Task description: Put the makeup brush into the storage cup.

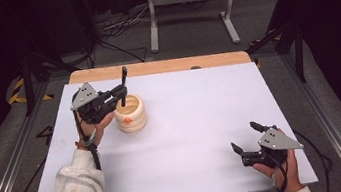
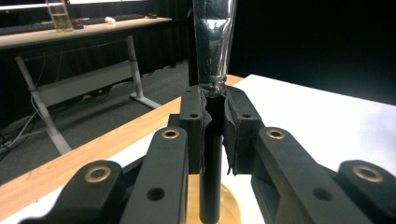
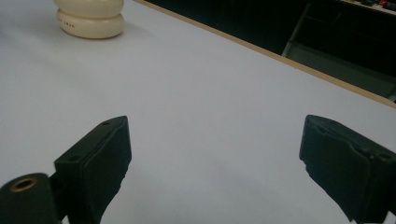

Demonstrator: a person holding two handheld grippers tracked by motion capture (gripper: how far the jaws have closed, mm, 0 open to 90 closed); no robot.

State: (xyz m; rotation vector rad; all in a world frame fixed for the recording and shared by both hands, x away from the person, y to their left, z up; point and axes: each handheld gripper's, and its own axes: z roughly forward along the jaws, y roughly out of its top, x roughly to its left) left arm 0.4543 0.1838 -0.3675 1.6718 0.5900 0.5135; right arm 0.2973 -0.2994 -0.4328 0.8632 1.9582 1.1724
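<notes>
Near the counter's (image 1: 187,124) far-left corner, we see the left tool (image 1: 121,90) clamping a black utensil (image 1: 123,85) upright over the cream pot (image 1: 130,113). The right tool (image 1: 248,138) rests agape near the near-right corner.

black tool (image 2: 212,56): top cut off by upper edge, lower end hidden inside cream pot (image 1: 130,114) | pot (image 3: 90,17): top cropped in right gripper view, small print on its wall unreadable

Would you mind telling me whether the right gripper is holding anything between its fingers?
No, the right gripper has its fingers spread wide apart with only the bare white table showing between them.
</notes>
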